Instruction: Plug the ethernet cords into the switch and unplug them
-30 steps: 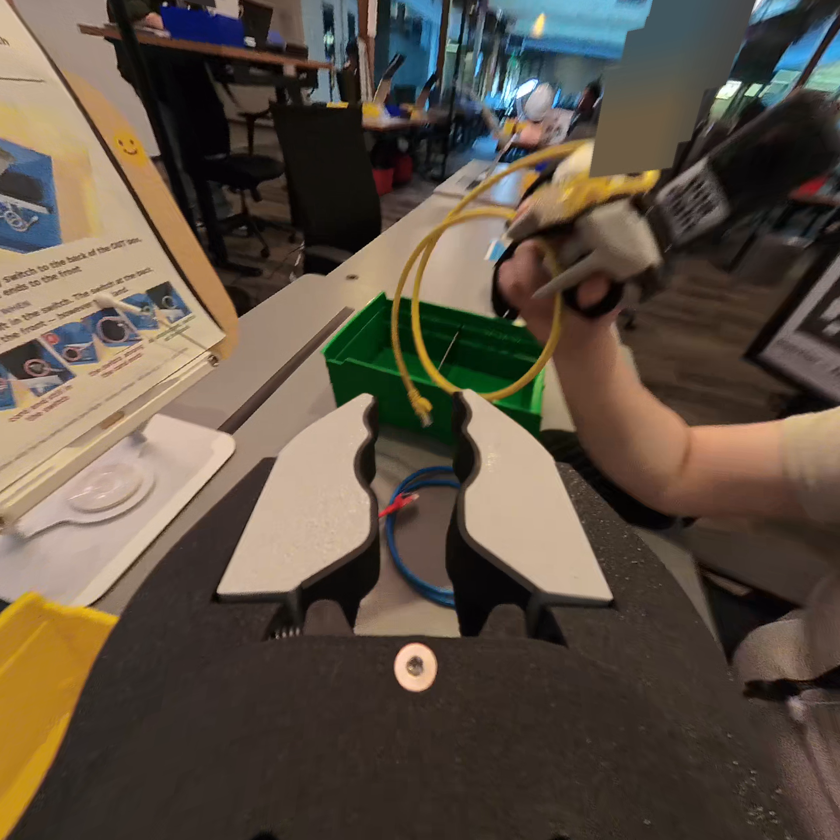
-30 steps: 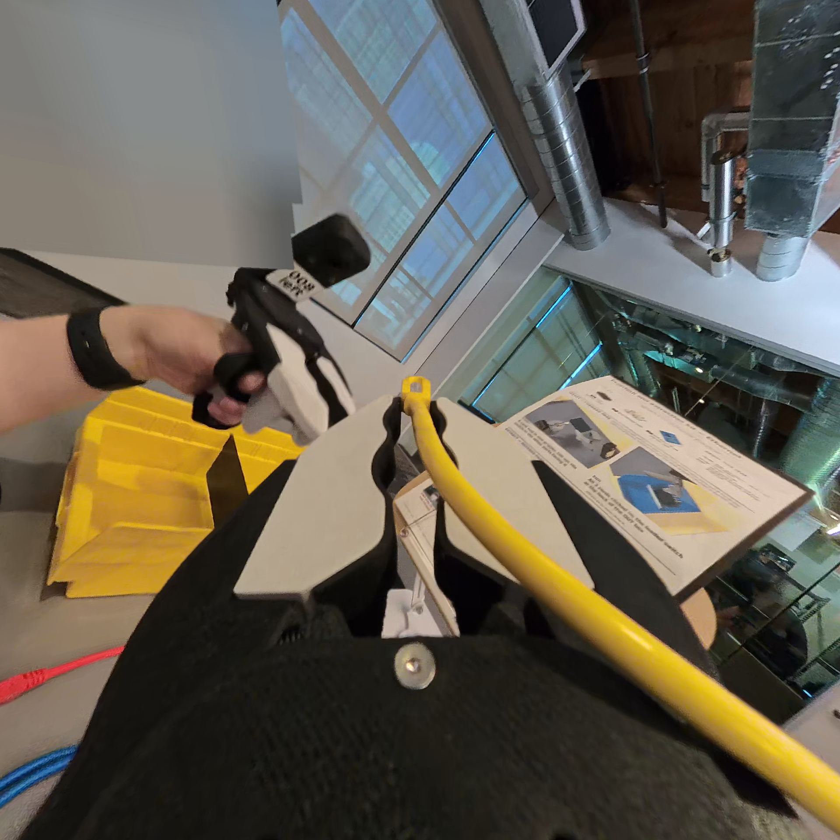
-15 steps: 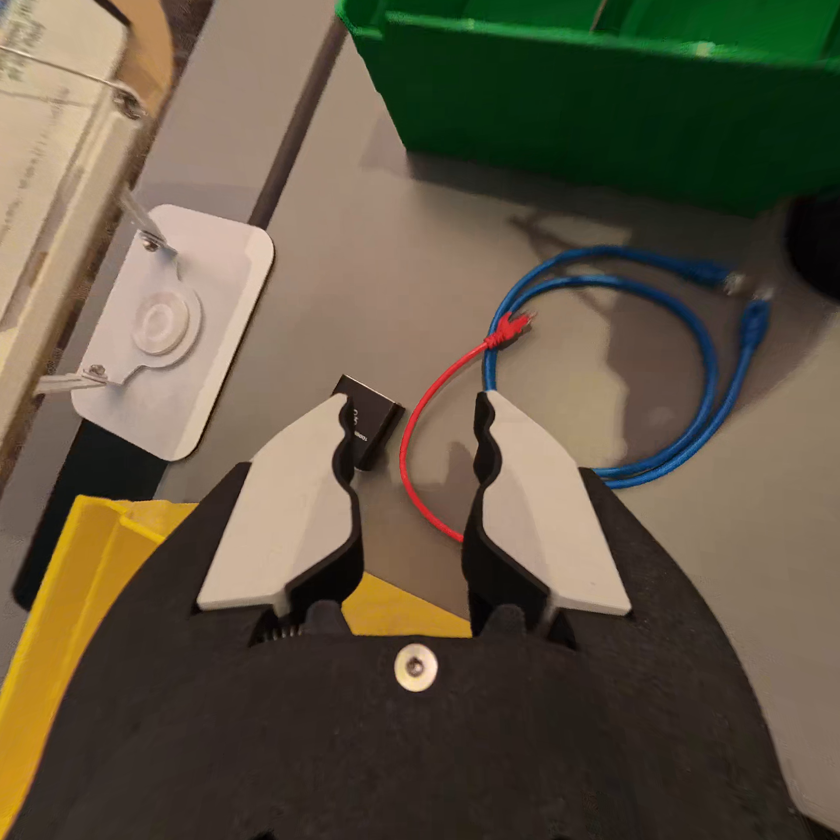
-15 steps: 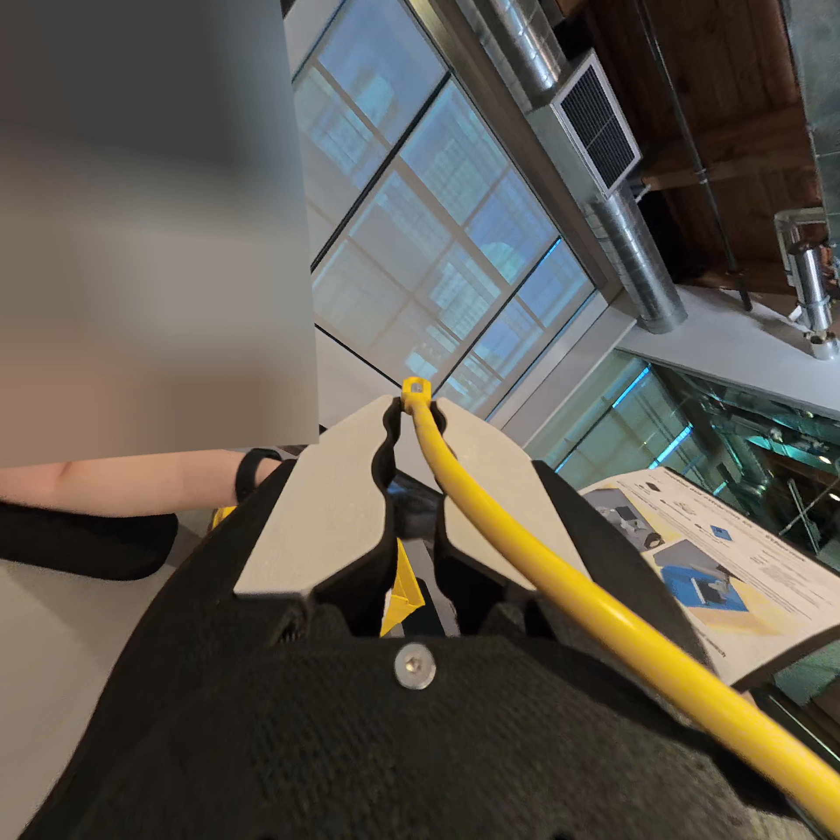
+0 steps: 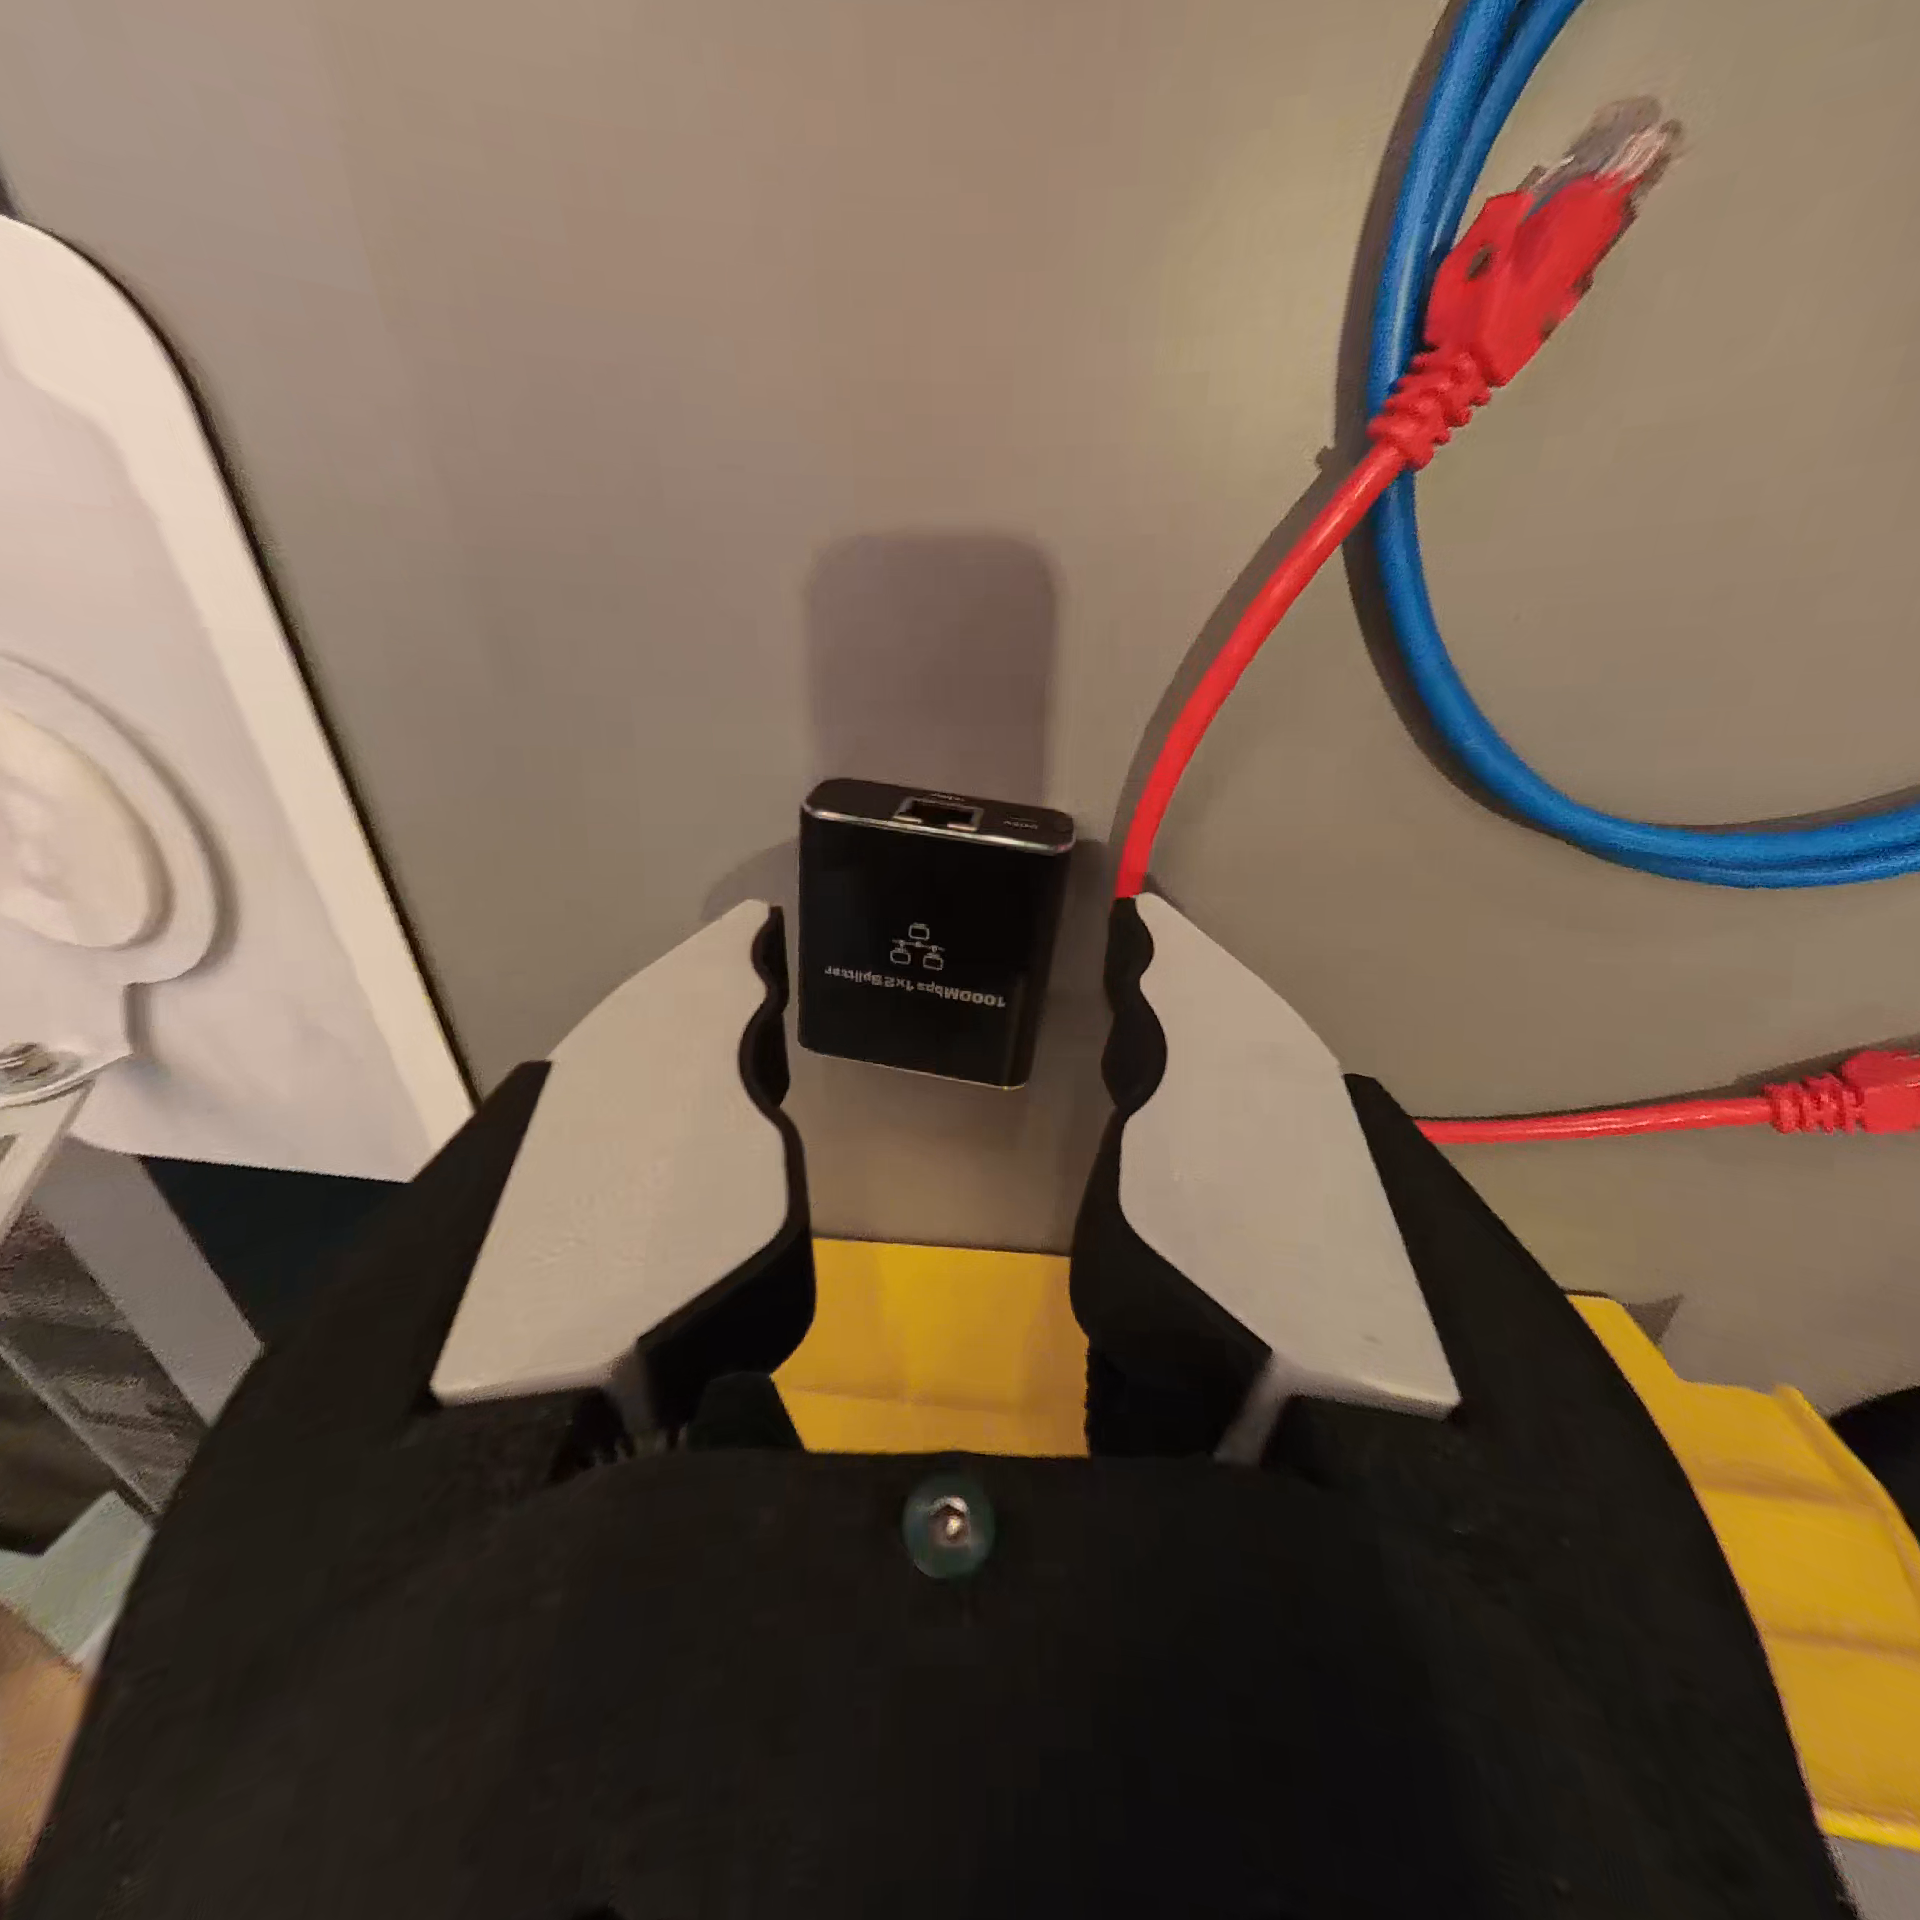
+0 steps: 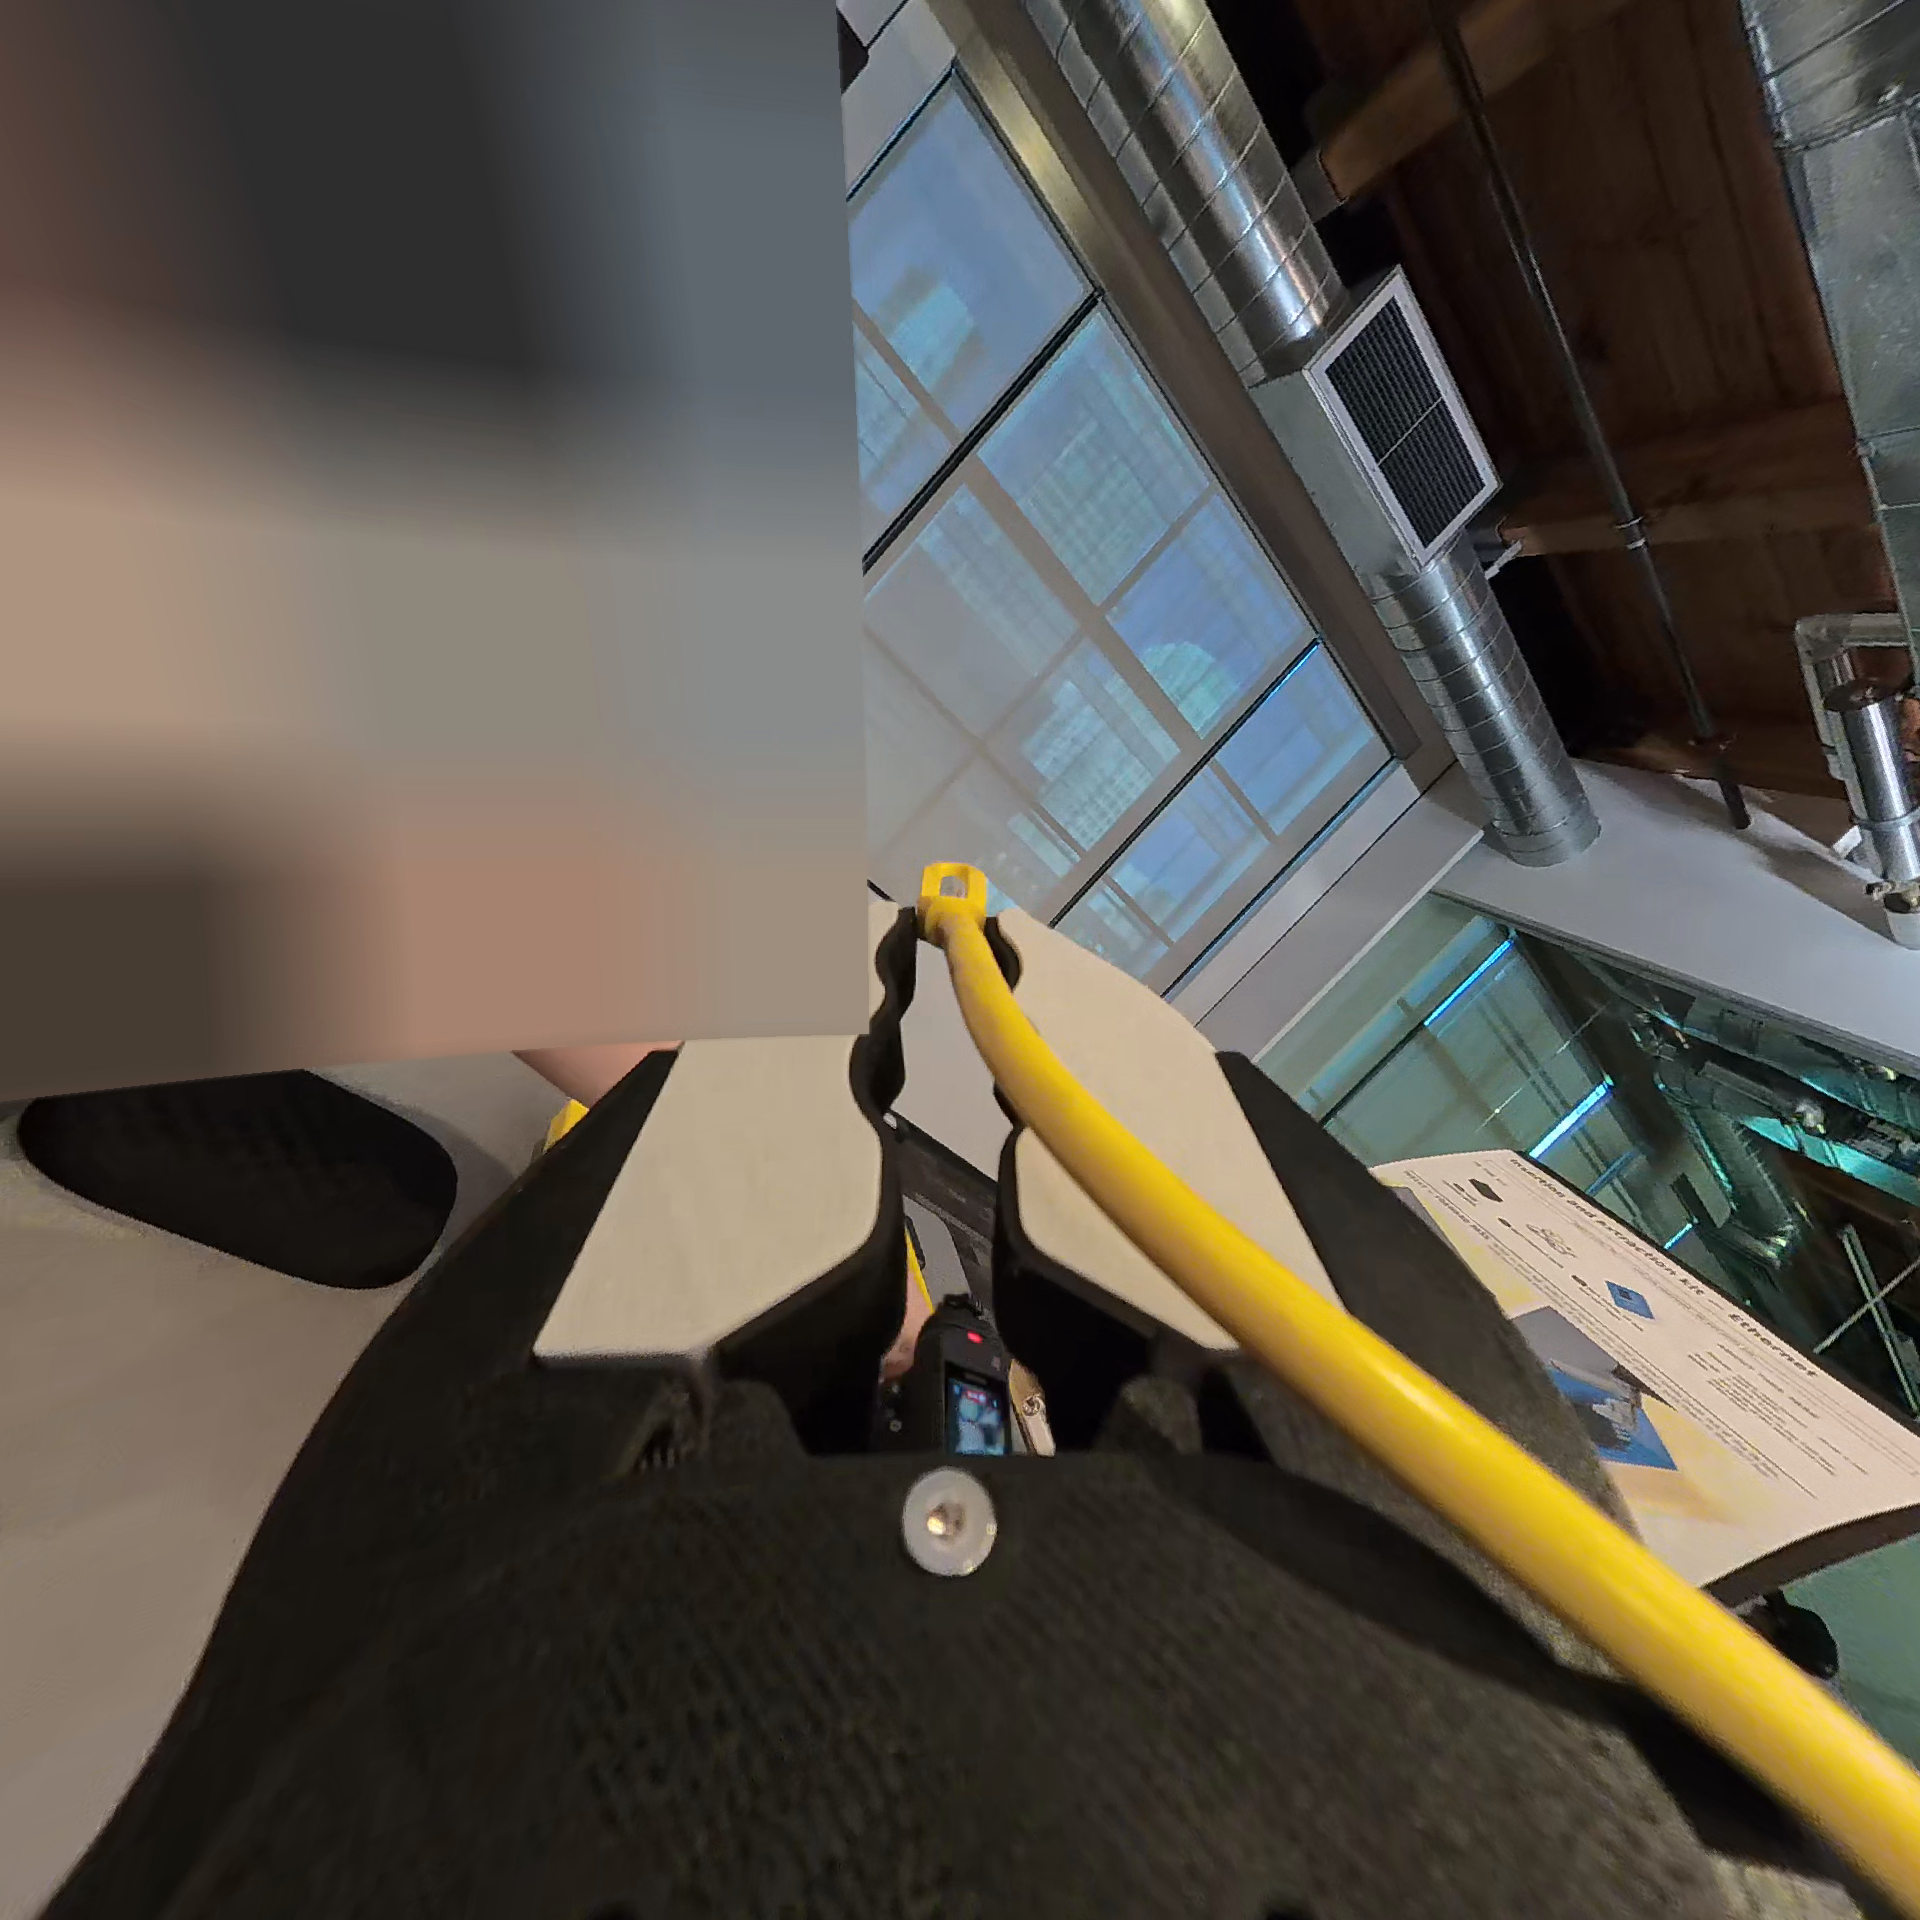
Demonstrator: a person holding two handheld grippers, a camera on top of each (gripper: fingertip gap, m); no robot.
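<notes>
A small black switch box (image 5: 930, 935) lies flat on the grey table (image 5: 623, 416), one port facing away from me. My left gripper (image 5: 943, 914) is open, its fingers on either side of the box with a gap at each side. A red cord (image 5: 1226, 665) curves just right of the right finger; its plug (image 5: 1517, 270) lies over a coiled blue cord (image 5: 1475, 665). A second red plug (image 5: 1860, 1103) lies at the right edge. My right gripper (image 6: 951, 920) is shut on a yellow cord (image 6: 1299, 1309) just behind its plug (image 6: 951, 885), held up in the air.
A yellow bin (image 5: 1704, 1621) sits under and right of my left gripper. A white stand base (image 5: 135, 727) lies at the left. In the right wrist view an instruction board (image 6: 1662, 1382) stands at the right, with windows and ducts behind. Some 45 cm of space lies between my two pairs of fingers.
My left gripper has dropped down and forward over the table, opened wider, and now straddles the black switch box. My right gripper has tilted a little further up, still holding the yellow cord.
</notes>
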